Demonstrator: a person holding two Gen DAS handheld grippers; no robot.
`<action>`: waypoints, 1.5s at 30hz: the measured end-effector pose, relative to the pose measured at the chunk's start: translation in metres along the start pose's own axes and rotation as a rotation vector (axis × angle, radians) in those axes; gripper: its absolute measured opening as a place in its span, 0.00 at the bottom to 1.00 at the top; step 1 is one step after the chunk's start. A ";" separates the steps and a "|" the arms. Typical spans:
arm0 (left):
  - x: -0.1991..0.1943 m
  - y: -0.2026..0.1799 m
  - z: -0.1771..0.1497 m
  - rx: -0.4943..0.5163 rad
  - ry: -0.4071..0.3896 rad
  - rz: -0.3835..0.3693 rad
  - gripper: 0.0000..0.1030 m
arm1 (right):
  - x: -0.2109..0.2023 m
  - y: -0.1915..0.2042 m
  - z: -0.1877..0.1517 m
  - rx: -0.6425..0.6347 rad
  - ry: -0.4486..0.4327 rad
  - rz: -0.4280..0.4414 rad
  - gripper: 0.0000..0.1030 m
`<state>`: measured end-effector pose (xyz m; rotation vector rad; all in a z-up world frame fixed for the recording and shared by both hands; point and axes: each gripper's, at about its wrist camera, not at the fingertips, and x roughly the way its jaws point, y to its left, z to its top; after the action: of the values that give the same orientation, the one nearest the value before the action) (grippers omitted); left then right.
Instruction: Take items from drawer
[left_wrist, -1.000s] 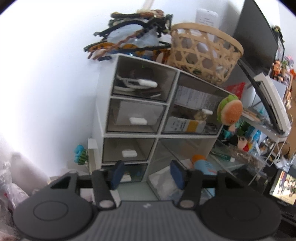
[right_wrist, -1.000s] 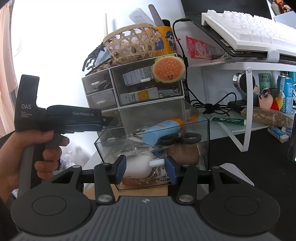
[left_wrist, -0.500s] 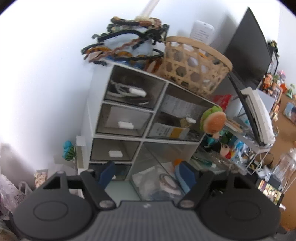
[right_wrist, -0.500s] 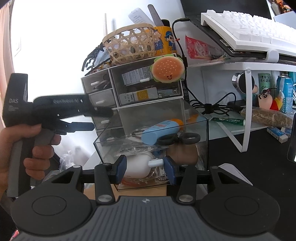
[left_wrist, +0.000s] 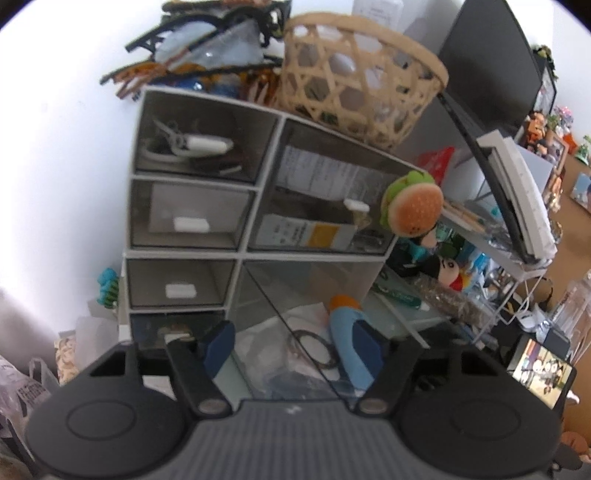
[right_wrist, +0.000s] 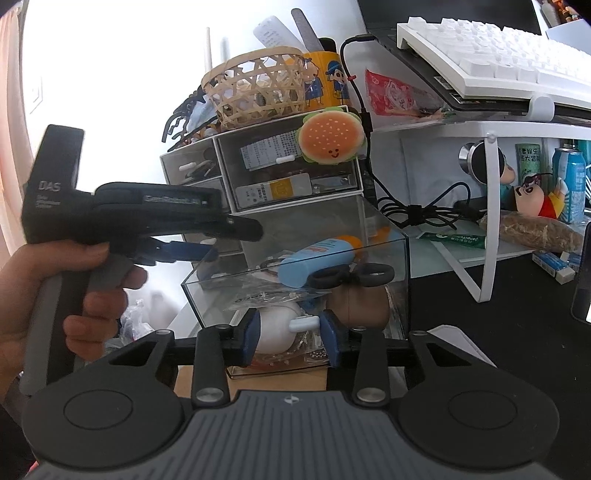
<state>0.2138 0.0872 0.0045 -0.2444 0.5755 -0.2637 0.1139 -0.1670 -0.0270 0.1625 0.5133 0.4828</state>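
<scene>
A clear drawer stands pulled out of the white cabinet. It holds a blue tube, black scissors, a white round item, a brown item and plastic bags. My right gripper is at the drawer's front, its jaws closing around the white handle. The right pad is at the handle and the left pad stands clear of it. My left gripper hovers over the drawer beside the blue tube. Its jaws are closing with nothing pressed between them. From the right wrist view, the left gripper reaches over the drawer's rear left corner.
A wicker basket and hair clips sit on the cabinet, and a burger plush hangs on its front. To the right, a white rack carries a keyboard, with cables and toys beneath. A person's hand holds the left gripper.
The left gripper has moved forward over the drawer, and the cabinet looks nearer in its view. Its jaws widened, then narrowed a little. The right jaws have narrowed around the handle.
</scene>
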 end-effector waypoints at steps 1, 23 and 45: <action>0.003 -0.001 -0.001 -0.002 0.006 -0.008 0.66 | 0.000 0.000 0.000 -0.001 0.000 0.001 0.38; 0.016 -0.007 -0.001 -0.019 -0.020 0.018 0.66 | -0.002 -0.012 0.006 0.063 -0.029 0.044 0.38; -0.002 -0.028 -0.011 -0.013 -0.043 0.043 0.66 | 0.006 -0.017 0.006 0.105 -0.009 0.051 0.56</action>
<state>0.2011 0.0597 0.0052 -0.2494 0.5395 -0.2127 0.1284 -0.1795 -0.0290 0.2787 0.5269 0.5045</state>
